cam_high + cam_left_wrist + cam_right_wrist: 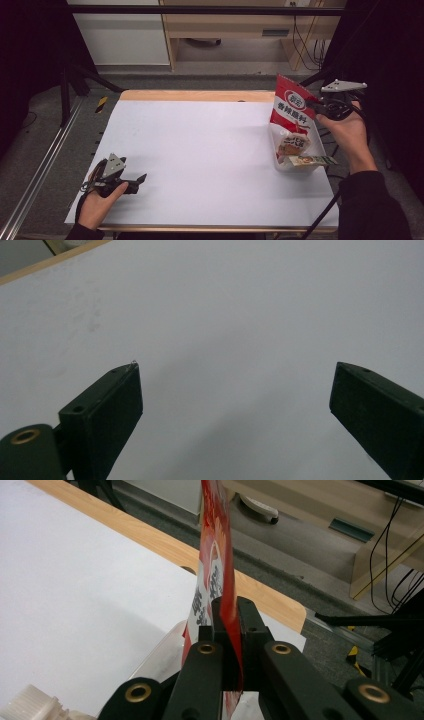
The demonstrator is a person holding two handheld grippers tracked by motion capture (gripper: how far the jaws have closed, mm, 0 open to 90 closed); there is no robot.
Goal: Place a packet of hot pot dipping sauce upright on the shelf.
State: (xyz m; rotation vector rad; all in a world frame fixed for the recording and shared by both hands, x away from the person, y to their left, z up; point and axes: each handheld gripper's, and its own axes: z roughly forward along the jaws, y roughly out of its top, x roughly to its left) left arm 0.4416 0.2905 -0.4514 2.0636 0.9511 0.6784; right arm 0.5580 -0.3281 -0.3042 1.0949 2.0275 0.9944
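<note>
A red and white snack packet [291,107] stands upright over a clear plastic bin [278,159] at the table's right side. My right gripper [315,104] is shut on the packet's right edge; in the right gripper view the two black jaws pinch the thin red packet [216,555] between them. Inside the bin lie a small brown and white sachet [294,143] and a flat green-printed packet [314,160]. My left gripper [140,180] rests low on the white table top [200,150] at the front left, open, with nothing between its fingers [107,412].
The table's wooden far edge [195,95] runs along the back. Beyond it are grey floor, a wooden cabinet [240,25] and cables. A metal rail [40,170] runs down the left side. A white ribbed object [30,705] sits at the lower left of the right gripper view.
</note>
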